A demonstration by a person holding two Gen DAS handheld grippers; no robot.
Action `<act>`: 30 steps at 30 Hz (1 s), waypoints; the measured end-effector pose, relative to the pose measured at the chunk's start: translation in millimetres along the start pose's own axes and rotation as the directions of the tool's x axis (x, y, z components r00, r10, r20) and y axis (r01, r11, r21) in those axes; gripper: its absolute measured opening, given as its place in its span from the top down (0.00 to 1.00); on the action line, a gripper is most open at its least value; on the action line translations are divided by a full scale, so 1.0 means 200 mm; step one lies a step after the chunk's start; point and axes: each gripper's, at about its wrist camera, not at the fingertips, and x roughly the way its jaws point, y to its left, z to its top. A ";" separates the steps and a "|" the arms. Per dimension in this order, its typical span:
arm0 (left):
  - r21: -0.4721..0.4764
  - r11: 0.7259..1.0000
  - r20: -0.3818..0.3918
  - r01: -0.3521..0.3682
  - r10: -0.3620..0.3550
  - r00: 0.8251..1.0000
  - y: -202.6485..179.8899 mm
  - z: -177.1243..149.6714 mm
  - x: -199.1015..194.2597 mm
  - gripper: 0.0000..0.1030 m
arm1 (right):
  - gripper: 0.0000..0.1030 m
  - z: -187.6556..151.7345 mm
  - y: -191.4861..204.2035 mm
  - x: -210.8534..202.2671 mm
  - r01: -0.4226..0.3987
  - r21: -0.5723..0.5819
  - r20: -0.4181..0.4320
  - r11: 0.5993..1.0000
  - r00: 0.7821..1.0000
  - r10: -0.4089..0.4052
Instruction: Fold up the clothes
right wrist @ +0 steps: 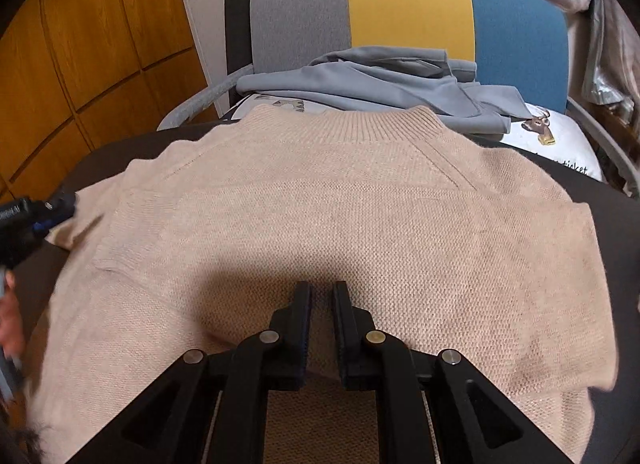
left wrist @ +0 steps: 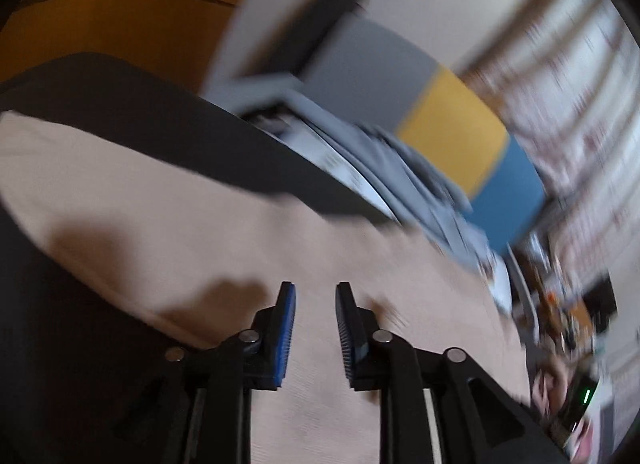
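One view blurred, other shows beige sweater (right wrist: 340, 224), grey garment (right wrist: 380, 84)

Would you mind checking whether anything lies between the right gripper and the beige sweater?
Nothing visible does. The right gripper sits directly over the beige sweater, with its knit showing in the narrow gap between the pads. The grey garment lies beyond the collar.

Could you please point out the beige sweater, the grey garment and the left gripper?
Beige sweater (right wrist: 340, 216): right wrist view, chest panel.
Grey garment (right wrist: 380, 84): right wrist view, middle fold.
Left gripper (left wrist: 315, 334): left wrist view, gap between fingertips.
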 end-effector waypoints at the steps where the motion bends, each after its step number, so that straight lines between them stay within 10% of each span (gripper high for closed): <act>1: -0.052 0.998 0.018 -0.041 0.042 0.999 0.10 0.07 -0.03 0.79 | 0.89 0.00 -0.01 0.00 -0.011 0.010 0.000 1.000 1.000 0.011; 12: -0.442 0.843 0.071 -0.306 0.373 0.925 1.01 0.47 -0.26 0.74 | 0.88 0.00 -0.01 0.01 -0.028 0.028 0.003 0.999 1.000 0.028; 20: -0.639 0.731 0.060 -0.241 0.360 0.931 1.37 0.50 -0.23 0.70 | 0.88 0.00 -0.03 0.01 -0.045 0.046 0.005 0.998 0.999 0.045; 30: -0.635 0.735 0.139 -0.236 0.410 0.901 1.34 0.51 -0.14 0.61 | 0.88 0.00 -0.08 0.01 -0.092 0.098 0.013 0.991 0.996 0.091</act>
